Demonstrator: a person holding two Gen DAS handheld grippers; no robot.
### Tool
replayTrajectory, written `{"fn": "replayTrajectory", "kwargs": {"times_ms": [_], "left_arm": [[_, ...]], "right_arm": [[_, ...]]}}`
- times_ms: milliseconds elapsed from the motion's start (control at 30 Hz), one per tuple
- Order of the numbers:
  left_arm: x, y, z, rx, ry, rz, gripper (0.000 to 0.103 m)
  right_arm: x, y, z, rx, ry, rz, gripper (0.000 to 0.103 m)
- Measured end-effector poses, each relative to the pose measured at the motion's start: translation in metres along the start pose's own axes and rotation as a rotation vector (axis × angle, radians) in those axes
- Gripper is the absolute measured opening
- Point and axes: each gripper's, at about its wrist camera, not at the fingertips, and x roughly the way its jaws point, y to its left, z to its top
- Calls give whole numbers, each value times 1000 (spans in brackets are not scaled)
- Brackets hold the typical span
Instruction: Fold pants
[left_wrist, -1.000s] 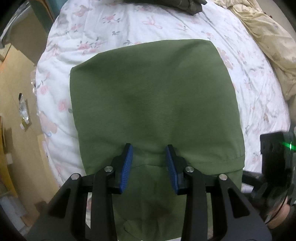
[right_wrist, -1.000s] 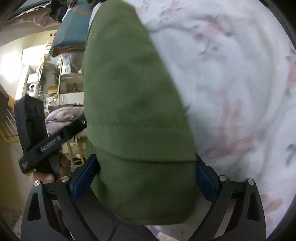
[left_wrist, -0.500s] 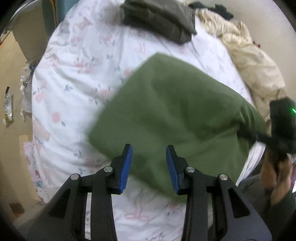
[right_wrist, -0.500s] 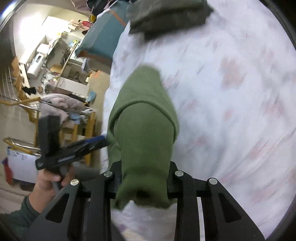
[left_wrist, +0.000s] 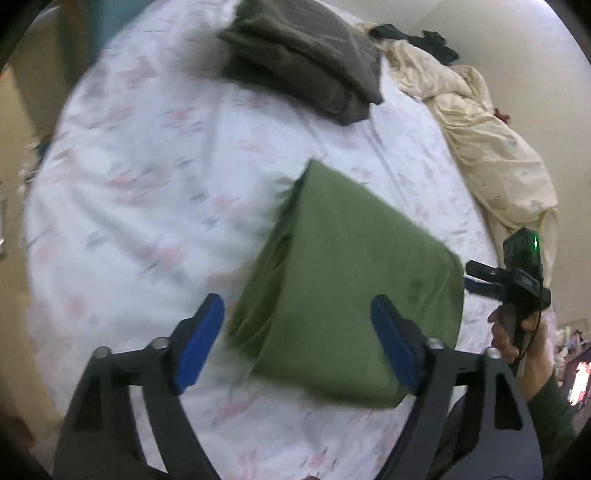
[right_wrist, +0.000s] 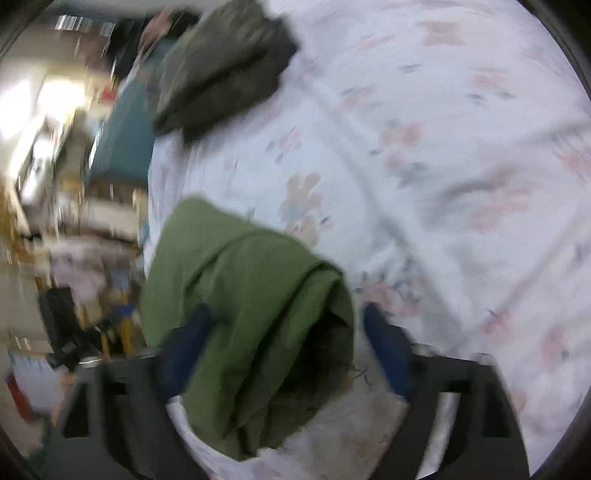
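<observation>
The green pants lie folded into a thick rectangle on the floral white bed sheet. My left gripper is open, its blue pads wide apart, above the near edge of the pants and holding nothing. In the right wrist view the pants lie bunched between the spread blue pads of my right gripper, which is open. The right gripper also shows in the left wrist view at the pants' right edge. Both views are blurred by motion.
A folded dark grey garment lies at the far end of the bed, also in the right wrist view. A crumpled cream blanket runs along the right side by the wall. The bed's left edge drops to the floor and cluttered shelves.
The right gripper, shut on the pants half a second ago, has opened and let them down. The left gripper has opened wider. The pants now lie further folded and farther right.
</observation>
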Motion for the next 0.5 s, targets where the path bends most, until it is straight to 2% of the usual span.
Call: {"fn": "replayTrajectory", "kwargs": {"times_ms": [67,133,233,300,367,433,467,500], "left_arm": [[25,-2,12,25,49,-35,87],[50,0,17,35,115,-40,87],[85,7,10,38,235,-74,87],[93,6,2,74,251,-83,87],[94,1,-3,116,271,-61,85],[90,-4,-5,145,259,-55,74],[89,-7,-7,147,259,-69,54],[89,-10,-9,149,266,-76,36]], "right_arm": [[-10,-7,-7,66,-57,22,98],[-3,-8,-20,120,-69,10,99],[23,-3,-38,153,-13,10,99],[42,7,-50,132,8,6,99],[60,11,-57,133,24,-26,99],[72,5,-67,181,30,-14,98],[75,3,-71,194,26,7,94],[74,6,-74,179,7,16,68]]}}
